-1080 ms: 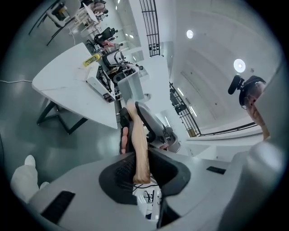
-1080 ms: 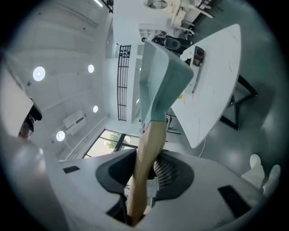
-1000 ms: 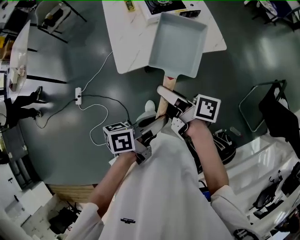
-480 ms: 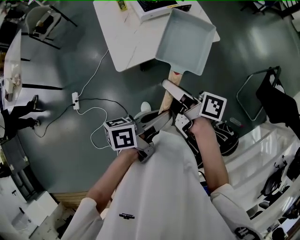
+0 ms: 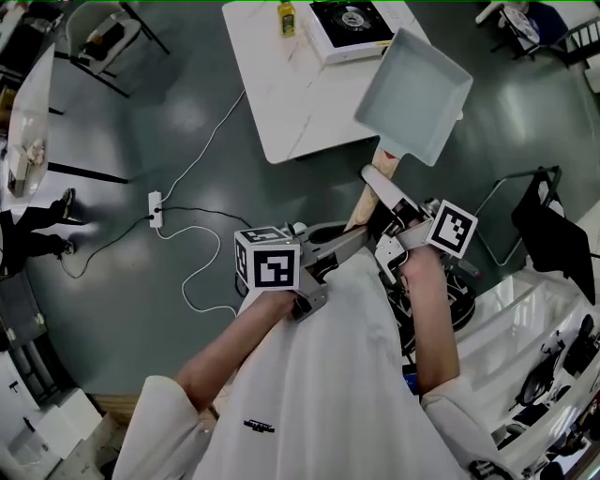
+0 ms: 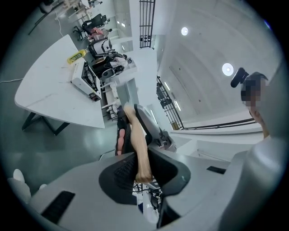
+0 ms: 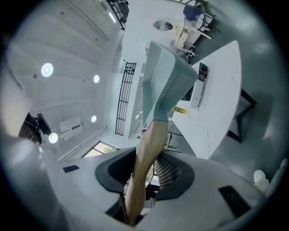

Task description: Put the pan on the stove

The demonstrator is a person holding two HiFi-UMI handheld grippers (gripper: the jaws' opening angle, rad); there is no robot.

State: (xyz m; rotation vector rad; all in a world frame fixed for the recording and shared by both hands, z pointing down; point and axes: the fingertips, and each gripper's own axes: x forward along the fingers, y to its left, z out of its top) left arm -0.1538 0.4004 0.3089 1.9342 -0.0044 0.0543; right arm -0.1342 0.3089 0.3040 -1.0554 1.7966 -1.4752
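Within left gripper (image 6: 143,172), seemingly: pan handle (image 6: 139,143)

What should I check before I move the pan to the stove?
1. Left gripper jaws on handle: ok.
2. Right gripper jaws closing on handle: ok.
3. Pan empty: ok.
4. Stove top bare: ok.
5. Pan above stove: not ok; it hangs at the table's edge.
6. Bottle off the path: probably ok; it stands on the stove's far side.
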